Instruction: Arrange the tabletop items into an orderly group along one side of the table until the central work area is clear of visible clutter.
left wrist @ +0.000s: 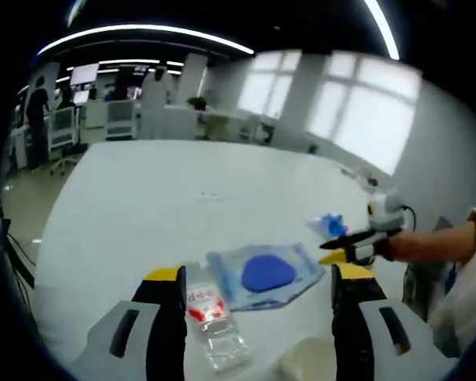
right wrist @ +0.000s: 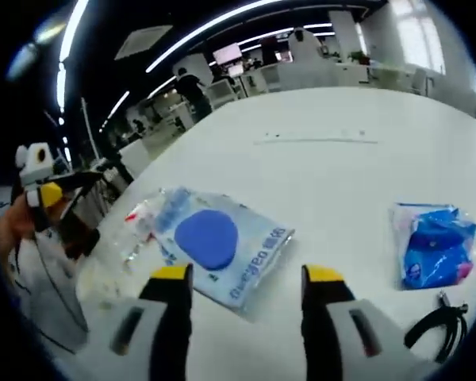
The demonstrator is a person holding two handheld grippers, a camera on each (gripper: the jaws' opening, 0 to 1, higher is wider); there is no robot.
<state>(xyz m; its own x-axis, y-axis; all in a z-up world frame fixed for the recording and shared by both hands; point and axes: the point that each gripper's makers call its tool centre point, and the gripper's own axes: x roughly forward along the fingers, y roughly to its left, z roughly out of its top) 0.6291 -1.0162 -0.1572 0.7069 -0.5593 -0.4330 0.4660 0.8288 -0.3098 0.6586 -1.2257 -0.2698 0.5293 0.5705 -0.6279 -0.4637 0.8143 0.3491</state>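
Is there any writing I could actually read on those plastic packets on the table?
None can be read for certain.
Clear bag with the blue pad: dark print along one edge, upside down and too blurred to read.
Small clear packet: red and white label, print too small.
Blue packet: no print that can be made out.

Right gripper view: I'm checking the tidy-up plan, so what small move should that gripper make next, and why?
Probably ease the right gripper forward and close on the near edge of the blue-disc packet. Its jaws stand open with nothing between them, that packet lies flat just ahead of the tips in the middle of the white table, and a blue bag sits apart to one side.
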